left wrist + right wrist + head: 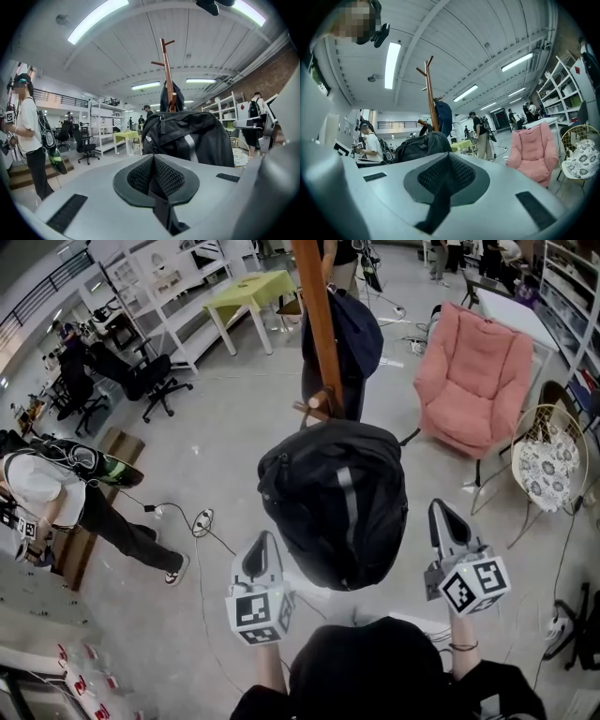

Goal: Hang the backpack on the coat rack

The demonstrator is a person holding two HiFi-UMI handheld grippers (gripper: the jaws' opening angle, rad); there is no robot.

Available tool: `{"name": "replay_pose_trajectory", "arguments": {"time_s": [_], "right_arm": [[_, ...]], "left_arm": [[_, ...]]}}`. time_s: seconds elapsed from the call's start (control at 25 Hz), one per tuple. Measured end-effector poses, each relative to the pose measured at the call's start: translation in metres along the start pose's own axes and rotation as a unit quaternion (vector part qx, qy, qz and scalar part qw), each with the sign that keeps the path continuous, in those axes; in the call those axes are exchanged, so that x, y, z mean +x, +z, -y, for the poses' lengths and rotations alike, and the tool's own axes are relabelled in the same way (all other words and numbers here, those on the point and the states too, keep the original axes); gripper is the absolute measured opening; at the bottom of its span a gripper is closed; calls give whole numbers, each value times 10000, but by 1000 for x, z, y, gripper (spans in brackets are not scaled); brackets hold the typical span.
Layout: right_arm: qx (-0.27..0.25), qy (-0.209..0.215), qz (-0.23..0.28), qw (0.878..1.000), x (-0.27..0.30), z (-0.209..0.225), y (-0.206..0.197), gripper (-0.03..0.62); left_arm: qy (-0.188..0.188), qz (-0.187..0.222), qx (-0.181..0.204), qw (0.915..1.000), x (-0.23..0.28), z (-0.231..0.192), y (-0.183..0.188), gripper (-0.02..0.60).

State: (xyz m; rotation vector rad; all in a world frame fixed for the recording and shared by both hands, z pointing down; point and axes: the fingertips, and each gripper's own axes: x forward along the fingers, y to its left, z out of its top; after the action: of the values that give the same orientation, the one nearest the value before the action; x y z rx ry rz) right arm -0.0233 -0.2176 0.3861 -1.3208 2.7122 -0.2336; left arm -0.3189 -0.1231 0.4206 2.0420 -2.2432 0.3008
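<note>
The backpack (337, 502) hung on the coat rack (319, 324), whose top was cut off and base hidden behind it. The left gripper (265, 540) and right gripper (439, 512) jaws were pressed together, empty.

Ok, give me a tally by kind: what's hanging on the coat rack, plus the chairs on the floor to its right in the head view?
Black backpack on the coat rack: 1
Dark blue item on the rack: 1
Pink armchair: 1
Round chair with patterned cushion: 1
Total: 4
</note>
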Motion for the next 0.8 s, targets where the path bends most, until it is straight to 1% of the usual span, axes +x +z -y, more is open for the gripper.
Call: {"name": "replay_pose_trajectory", "arguments": {"time_s": [0.24, 0.36, 0.52, 0.72, 0.8], "right_arm": [[-172, 26, -144, 9997, -4, 2, -4, 12], [-203, 38, -144, 9997, -5, 3, -4, 12], [-248, 29, -149, 9996, -5, 5, -5, 12], [-524, -1, -174, 9985, -4, 4, -5, 12], [-497, 16, -163, 9986, -3, 4, -4, 12]], "left_arm": [[-18, 51, -62, 10000, -9, 9, -3, 15], [-85, 115, -69, 9999, -10, 12, 1, 15], [-82, 127, -63, 9999, -10, 13, 0, 15], [-102, 196, -75, 9997, -12, 11, 1, 15], [-135, 258, -93, 9995, -12, 11, 3, 15]]}}
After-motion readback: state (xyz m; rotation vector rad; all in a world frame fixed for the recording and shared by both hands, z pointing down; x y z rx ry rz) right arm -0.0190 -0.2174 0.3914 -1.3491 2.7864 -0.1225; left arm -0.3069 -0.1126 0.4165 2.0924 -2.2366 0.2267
